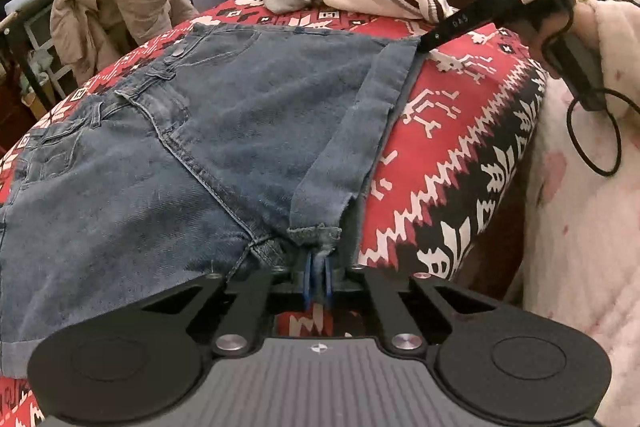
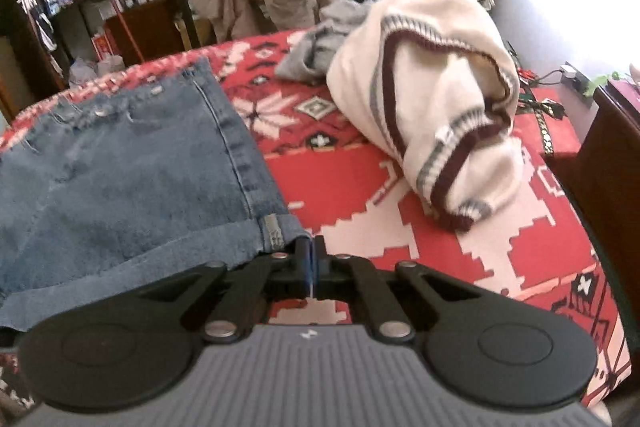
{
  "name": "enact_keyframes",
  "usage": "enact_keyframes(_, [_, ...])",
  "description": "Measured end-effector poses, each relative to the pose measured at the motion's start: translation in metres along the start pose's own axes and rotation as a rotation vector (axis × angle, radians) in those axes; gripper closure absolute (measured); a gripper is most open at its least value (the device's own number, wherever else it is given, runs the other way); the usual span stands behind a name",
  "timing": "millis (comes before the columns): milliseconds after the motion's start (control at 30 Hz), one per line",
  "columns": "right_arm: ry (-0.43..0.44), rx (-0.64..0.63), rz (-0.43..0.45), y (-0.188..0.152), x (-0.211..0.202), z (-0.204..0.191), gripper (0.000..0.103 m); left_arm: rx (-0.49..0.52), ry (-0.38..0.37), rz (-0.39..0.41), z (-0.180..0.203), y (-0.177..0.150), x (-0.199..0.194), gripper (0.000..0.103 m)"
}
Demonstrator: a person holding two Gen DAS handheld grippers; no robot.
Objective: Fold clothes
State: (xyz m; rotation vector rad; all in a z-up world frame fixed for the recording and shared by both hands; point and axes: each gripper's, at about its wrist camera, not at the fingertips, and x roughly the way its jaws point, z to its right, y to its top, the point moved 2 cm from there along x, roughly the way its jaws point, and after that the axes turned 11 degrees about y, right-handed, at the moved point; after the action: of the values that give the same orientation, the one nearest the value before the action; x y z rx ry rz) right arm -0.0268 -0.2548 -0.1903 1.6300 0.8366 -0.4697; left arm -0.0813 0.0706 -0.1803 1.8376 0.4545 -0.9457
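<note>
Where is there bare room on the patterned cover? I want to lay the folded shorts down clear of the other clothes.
Free: the red patterned cover between the blue denim shorts and the cream knitted sweater with maroon stripes, running toward the near edge. Crowded: the far end, where the crumpled grey garment lies against the sweater.

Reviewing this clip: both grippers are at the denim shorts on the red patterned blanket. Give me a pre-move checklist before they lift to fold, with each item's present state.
1. Left gripper pinching the denim shorts at the hem near the crotch: ok, denim sits between the blue pads.
2. Right gripper holding the cuffed corner: cannot tell; jaws are shut at the cuff edge, but fabric between the pads is not clearly visible.
3. Shorts lying flat: ok, spread on the blanket.
4. Fold path clear of the cream sweater: ok, it lies apart from the denim.
5. Grey garment clear: ok, farther back.
</note>
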Motion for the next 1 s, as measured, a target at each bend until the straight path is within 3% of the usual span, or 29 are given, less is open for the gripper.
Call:
enact_keyframes(133, [-0.006, -0.031, -0.027, -0.001, -0.006, -0.006, 0.100, -0.049, -0.031, 0.010, -0.007, -0.004, -0.014, 0.067])
enact_keyframes(267, [-0.001, -0.053, -0.022, -0.003, -0.034, -0.019, 0.095, -0.119, -0.065, 0.045, -0.020, -0.006, -0.036, 0.066])
enact_keyframes(400, [0.106, -0.115, -0.017, -0.004, -0.052, -0.059, 0.094, -0.204, -0.049, 0.069, -0.049, -0.012, -0.053, 0.063])
enact_keyframes(533, [0.284, -0.200, -0.038, -0.007, -0.048, -0.128, 0.093, -0.241, 0.047, 0.051, -0.089, -0.027, -0.056, 0.061])
enact_keyframes(700, [0.445, -0.308, -0.113, -0.020, -0.029, -0.216, 0.092, -0.260, 0.161, 0.035, -0.140, -0.048, -0.058, 0.061])
enact_keyframes(767, [0.462, -0.374, -0.151, -0.028, -0.021, -0.246, 0.089, -0.265, 0.219, 0.029, -0.161, -0.056, -0.056, 0.060])
enact_keyframes(867, [0.457, -0.432, -0.205, -0.039, -0.011, -0.282, 0.073, -0.268, 0.299, 0.017, -0.192, -0.073, -0.051, 0.058])
enact_keyframes(1000, [0.408, -0.472, -0.230, -0.050, 0.003, -0.309, 0.072, -0.256, 0.343, -0.011, -0.220, -0.093, -0.042, 0.058])
